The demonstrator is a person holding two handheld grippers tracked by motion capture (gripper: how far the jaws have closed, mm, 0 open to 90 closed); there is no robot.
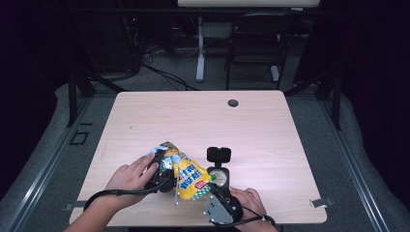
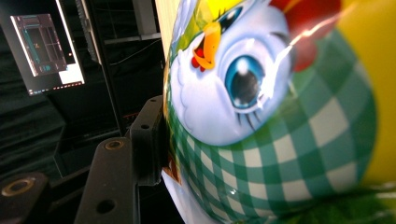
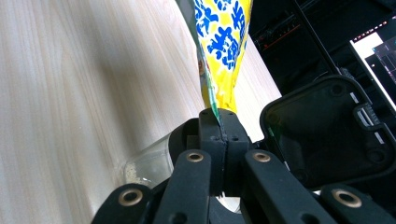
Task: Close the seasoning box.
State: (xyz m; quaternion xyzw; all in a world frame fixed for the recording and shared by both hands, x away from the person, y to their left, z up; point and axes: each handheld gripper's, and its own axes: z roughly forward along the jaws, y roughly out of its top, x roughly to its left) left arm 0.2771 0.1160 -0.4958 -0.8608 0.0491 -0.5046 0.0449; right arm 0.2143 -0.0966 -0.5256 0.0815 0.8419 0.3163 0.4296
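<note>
Two grips: on one yellow snack bag [image 1: 186,176], held above the near edge of the wooden table [image 1: 261,125], between both grippers.
Bag's long axis: ran from upper left to lower right in the high view, chicken-print end toward the left gripper [image 1: 162,169], yellow blue-lettered end toward the right gripper [image 1: 212,189].
Left jaws: held wide around the bag's puffed body [image 2: 280,116]; one black pad [image 2: 148,140] pressed flat against the foil, the other hidden behind the bag.
Right jaws: clenched tight on the thin sealed corner [image 3: 219,109], bag rising straight up from the pinch.
Likely next move: pulling the corner away from the body to tear it open, judged from the opposed grips.
Just beyond: clear glass jar [image 1: 220,176] with open black flip lid [image 1: 219,154], close beside the right gripper.
Hard to make out: jar's contents; any tear in the seal; bag's underside.
</note>
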